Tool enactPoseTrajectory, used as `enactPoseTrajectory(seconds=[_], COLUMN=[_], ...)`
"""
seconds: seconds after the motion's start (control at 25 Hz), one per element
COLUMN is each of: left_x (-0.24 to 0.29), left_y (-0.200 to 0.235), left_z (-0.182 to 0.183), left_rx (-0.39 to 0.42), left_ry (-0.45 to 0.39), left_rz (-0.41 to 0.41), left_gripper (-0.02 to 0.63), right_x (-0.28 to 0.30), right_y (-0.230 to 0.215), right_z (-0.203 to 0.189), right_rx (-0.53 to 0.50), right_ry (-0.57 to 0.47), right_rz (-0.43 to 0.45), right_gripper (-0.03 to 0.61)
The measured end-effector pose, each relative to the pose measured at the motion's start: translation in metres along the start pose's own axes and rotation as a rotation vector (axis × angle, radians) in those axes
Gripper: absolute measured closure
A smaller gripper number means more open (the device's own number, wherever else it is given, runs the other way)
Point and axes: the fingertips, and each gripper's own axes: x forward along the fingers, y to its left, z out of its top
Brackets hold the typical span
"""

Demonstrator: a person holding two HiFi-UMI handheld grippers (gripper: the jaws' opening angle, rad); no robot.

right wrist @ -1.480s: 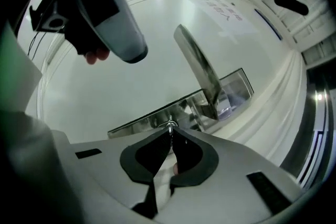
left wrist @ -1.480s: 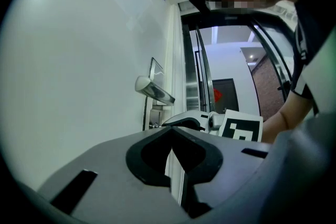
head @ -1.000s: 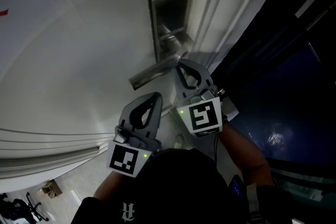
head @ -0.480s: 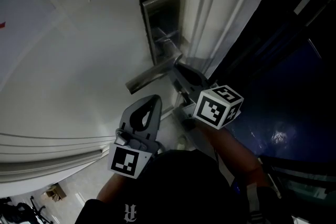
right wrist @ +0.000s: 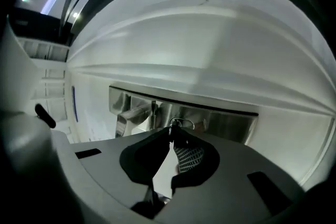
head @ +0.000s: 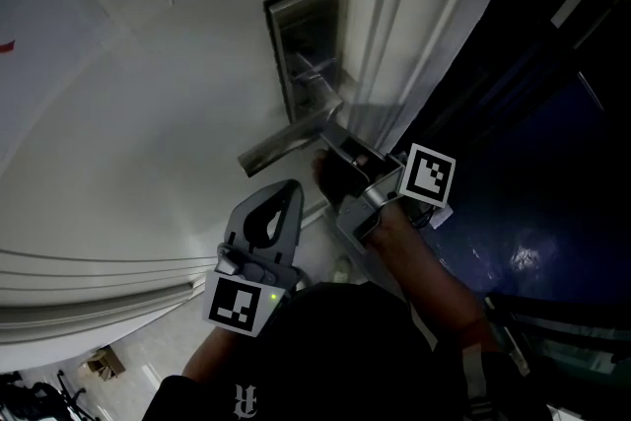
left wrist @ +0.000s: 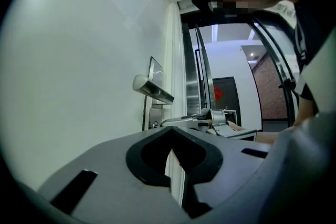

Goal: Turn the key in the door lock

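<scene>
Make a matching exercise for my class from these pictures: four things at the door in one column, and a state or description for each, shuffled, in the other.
Things
1. left gripper
2. right gripper
3. door handle
4. lock plate

States
A. flat metal rectangle fixed on the door
B. shut on the key
C. shut, empty, held off the door
D. silver lever jutting from the plate

Pairs: 1-C; 2-B; 3-D; 4-A
</scene>
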Motion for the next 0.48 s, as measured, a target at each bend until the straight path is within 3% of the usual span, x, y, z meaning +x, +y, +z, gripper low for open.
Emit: enactPoseTrajectory(seconds=[0.2, 0.48], left_x=[-0.0017, -0.0021], left_y=[0.0010, -0.0004], left_z=[0.0004, 0.0000], left_rx=[-0.002, -0.006], left_ry=[-0.002, -0.003], left_rz=[0.001, -0.005], left_gripper=[0.607, 0.607], right_x=[0.0012, 0.0009], right_y=[0.0008, 0.0046], right_z=[-0.0005, 0.0010], right_rx=[0.112, 0.093], right_ry=[-0.008, -0.002], right_rz=[0.047, 0.091], right_gripper=[0.557, 0.557])
